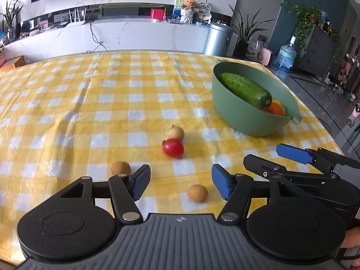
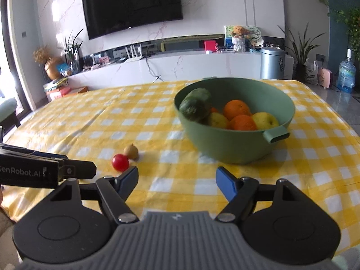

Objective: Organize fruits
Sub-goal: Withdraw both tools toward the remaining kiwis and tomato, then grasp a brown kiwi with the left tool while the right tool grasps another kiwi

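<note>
My left gripper (image 1: 181, 180) hovers open over the yellow checked cloth. A small brown fruit (image 1: 197, 193) lies on the cloth between its blue pads, untouched. A second brown fruit (image 1: 120, 168) sits just outside the left finger. Further ahead are a red tomato (image 1: 173, 148) and a pale round fruit (image 1: 176, 132), touching each other. The green bowl (image 1: 236, 117) holds a cucumber (image 1: 245, 88) and oranges (image 1: 275, 108). My right gripper (image 2: 177, 175) is open and empty, in front of the bowl (image 2: 225, 148). Tomato (image 2: 120, 162) and pale fruit (image 2: 131, 151) lie to its left.
The right gripper (image 1: 263, 154) shows at the right of the left wrist view, close beside my left one. The left gripper's body (image 2: 45, 173) enters the right wrist view from the left. The table's right edge (image 1: 324, 123) drops to a tiled floor.
</note>
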Motion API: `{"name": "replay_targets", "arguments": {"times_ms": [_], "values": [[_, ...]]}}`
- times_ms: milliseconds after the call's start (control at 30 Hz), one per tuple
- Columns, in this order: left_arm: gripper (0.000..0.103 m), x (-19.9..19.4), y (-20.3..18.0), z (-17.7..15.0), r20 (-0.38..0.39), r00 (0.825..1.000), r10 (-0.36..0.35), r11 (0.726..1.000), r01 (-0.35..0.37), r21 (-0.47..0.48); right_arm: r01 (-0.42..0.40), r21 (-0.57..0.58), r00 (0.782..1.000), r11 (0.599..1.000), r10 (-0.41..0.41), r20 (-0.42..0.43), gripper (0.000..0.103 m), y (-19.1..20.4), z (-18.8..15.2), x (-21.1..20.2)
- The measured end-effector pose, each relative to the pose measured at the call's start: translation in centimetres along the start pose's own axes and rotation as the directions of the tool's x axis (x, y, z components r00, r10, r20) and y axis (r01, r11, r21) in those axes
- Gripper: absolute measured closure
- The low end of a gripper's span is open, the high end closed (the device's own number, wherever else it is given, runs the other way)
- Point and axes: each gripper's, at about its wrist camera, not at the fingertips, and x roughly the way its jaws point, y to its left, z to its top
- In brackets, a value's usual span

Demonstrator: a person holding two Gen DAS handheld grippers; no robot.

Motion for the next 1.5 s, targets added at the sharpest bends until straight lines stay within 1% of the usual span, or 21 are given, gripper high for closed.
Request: {"name": "replay_targets", "arguments": {"times_ms": [100,133,167,200,233,300,367,433,500,600,667,767,933,1033,1133,1200,1233,1300,1400,1433,1500], "values": [[0.030,0.1,0.8,-0.7,-0.009,1.000,-0.007,1.000,0.007,-0.009,-0.001,-0.032,1.000,0.999,0.001,-0.015,0.039,0.9,-0.4,0.2],[0.031,0.2,1.1,-0.8,-0.013,1.000,-0.008,1.000,0.007,-0.017,-0.010,-0.044,1.000,0.999,0.010,-0.021,0.043,1.1,-0.5,0.3],[0.034,0.2,1.4,-1.0,-0.016,1.000,-0.010,1.000,0.010,-0.025,-0.022,-0.054,0.999,0.998,0.020,-0.026,0.046,1.4,-0.6,0.3],[0.037,0.3,1.8,-1.1,-0.019,1.000,-0.013,0.999,0.012,-0.034,-0.034,-0.062,0.999,0.998,0.032,-0.029,0.048,1.6,-0.7,0.4],[0.037,0.3,2.1,-1.2,-0.022,1.000,-0.015,0.999,0.014,-0.040,-0.046,-0.067,0.998,0.997,0.044,-0.034,0.052,1.9,-0.8,0.4],[0.043,0.4,2.6,-1.4,-0.028,0.999,-0.016,0.999,0.014,-0.049,-0.072,-0.074,0.996,0.995,0.069,-0.051,0.056,2.3,-0.9,0.7],[0.046,0.5,3.0,-1.6,-0.033,0.999,-0.021,0.998,0.019,-0.053,-0.084,-0.088,0.995,0.993,0.078,-0.069,0.066,2.8,-1.1,1.0],[0.050,0.5,3.4,-1.9,-0.035,0.999,-0.026,0.998,0.024,-0.058,-0.089,-0.101,0.993,0.991,0.081,-0.083,0.070,3.3,-1.2,1.3],[0.053,0.6,3.8,-2.0,-0.036,0.999,-0.034,0.997,0.032,-0.064,-0.100,-0.110,0.992,0.989,0.090,-0.094,0.072,3.6,-1.3,1.6],[0.058,0.8,4.1,-2.2,-0.036,0.998,-0.048,0.996,0.045,-0.072,-0.112,-0.134,0.989,0.985,0.097,-0.111,0.079,4.1,-1.4,1.8],[0.059,1.0,4.3,-2.2,-0.037,0.998,-0.060,0.996,0.057,-0.074,-0.119,-0.150,0.987,0.982,0.101,-0.124,0.084,4.3,-1.5,2.0],[0.060,1.1,4.3,-2.3,-0.036,0.997,-0.070,0.995,0.068,-0.067,-0.140,-0.154,0.984,0.978,0.120,-0.133,0.084,4.5,-1.5,2.1],[0.060,1.0,4.5,-2.2,-0.016,0.999,-0.049,0.997,0.048,-0.062,-0.226,-0.120,0.968,0.967,0.210,-0.136,0.083,4.5,-1.3,2.2],[0.060,1.0,4.9,-2.1,-0.013,0.999,-0.033,0.997,0.032,-0.070,-0.255,-0.119,0.962,0.959,0.239,-0.135,0.083,4.8,-1.3,2.3],[0.060,1.2,5.4,-2.1,-0.011,1.000,-0.019,0.997,0.018,-0.080,-0.261,-0.137,0.957,0.956,0.237,-0.169,0.083,5.4,-1.4,2.9],[0.060,1.3,5.6,-2.1,-0.008,1.000,-0.008,0.996,0.007,-0.085,-0.240,-0.163,0.961,0.957,0.211,-0.177,0.080,5.8,-1.5,3.2],[0.060,1.4,5.7,-2.1,-0.006,1.000,-0.006,0.996,0.005,-0.088,-0.240,-0.163,0.961,0.957,0.210,-0.179,0.078,5.9,-1.5,3.3],[0.056,1.5,5.9,-2.1,-0.001,1.000,0.002,0.995,-0.002,-0.098,-0.234,-0.156,0.962,0.960,0.205,-0.183,0.078,5.8,-1.4,3.5],[0.053,1.7,6.1,-2.2,0.007,1.000,0.023,0.994,-0.022,-0.104,-0.222,-0.137,0.960,0.965,0.191,-0.207,0.080,5.4,-1.5,4.1],[0.053,1.7,6.1,-2.2,0.010,0.999,0.030,0.994,-0.029,-0.105,-0.218,-0.134,0.959,0.967,0.186,-0.212,0.083,5.4,-1.5,4.3],[0.052,1.8,6.2,-2.1,0.017,0.999,0.041,0.993,-0.038,-0.110,-0.214,-0.127,0.960,0.968,0.185,-0.211,0.084,5.3,-1.5,4.4]]}}
